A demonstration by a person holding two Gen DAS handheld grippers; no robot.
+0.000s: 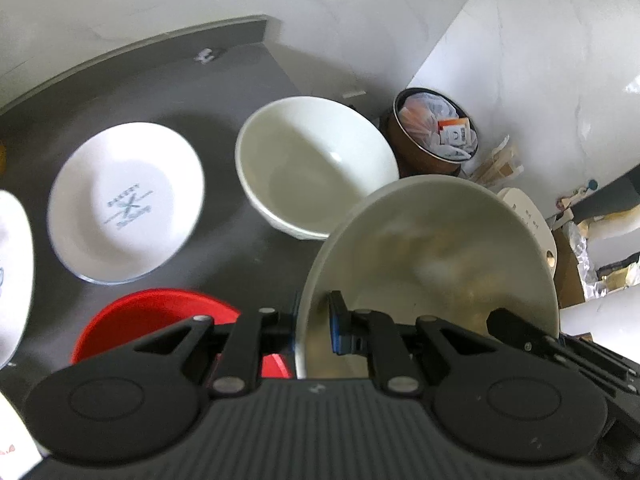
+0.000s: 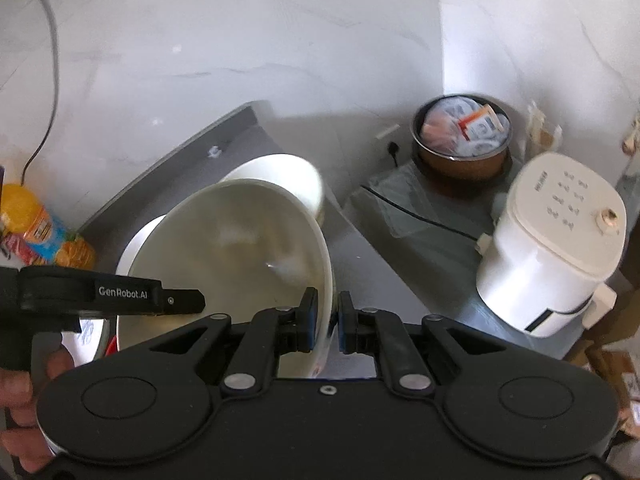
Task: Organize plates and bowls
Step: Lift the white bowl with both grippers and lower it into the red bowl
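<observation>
Pinching the rim of one large off-white bowl from opposite sides, the left gripper and the right gripper both stand clenched on it, a blue pad inside the wall and one outside. The bowl hangs tilted above the grey bench, clear of its surface. Under the left gripper a red bowl sits at the near edge of the bench. Farther in, a white plate with a crossed-cutlery print lies flat, with another white plate cut off at the left border. A second white bowl stands upright toward the bench's far right corner. Past that edge, lower down, are a brown bin lined with a bag and a white rice cooker. By the bench's left side stands an orange drink bottle.
</observation>
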